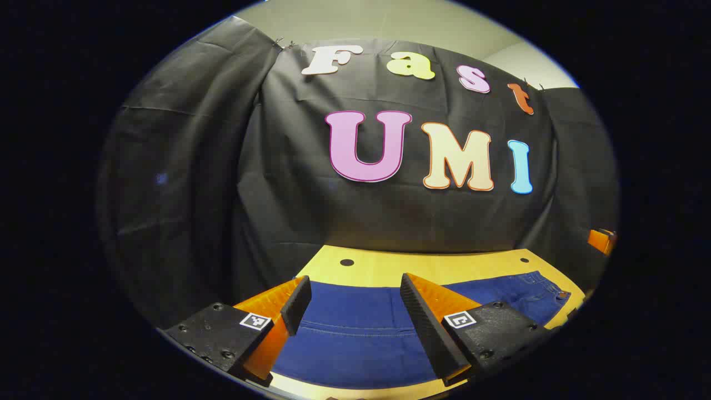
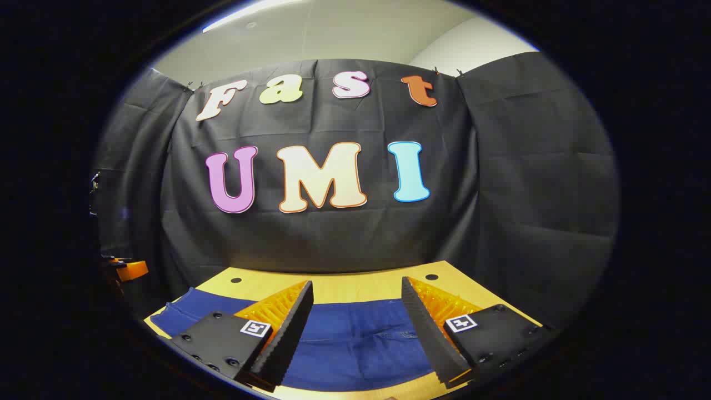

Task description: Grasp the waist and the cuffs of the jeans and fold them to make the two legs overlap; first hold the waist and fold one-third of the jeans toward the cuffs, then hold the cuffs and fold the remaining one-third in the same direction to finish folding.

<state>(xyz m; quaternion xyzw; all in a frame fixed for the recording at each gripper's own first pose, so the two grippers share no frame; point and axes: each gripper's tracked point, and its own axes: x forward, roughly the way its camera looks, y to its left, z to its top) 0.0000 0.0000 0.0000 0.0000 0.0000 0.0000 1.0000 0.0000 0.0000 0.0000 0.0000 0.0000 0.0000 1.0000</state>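
No readable words, brands or numbers anywhere on the jeans [image 1: 355, 339]. Just small square black-and-white coded tags [image 1: 255, 321] above the jeans, one per finger block on left gripper [image 1: 355, 278] and right gripper [image 2: 357, 281]; patterns only, not legible as text.

Tabletop [image 1: 389, 269]: I see yellow wood, with two small dark holes [image 1: 346, 261] near its far edge. Wall [image 2: 527, 183]: black cloth, creased, hung close behind the tabletop. Ceiling [image 2: 344, 33]: pale, above the cloth's top edge.
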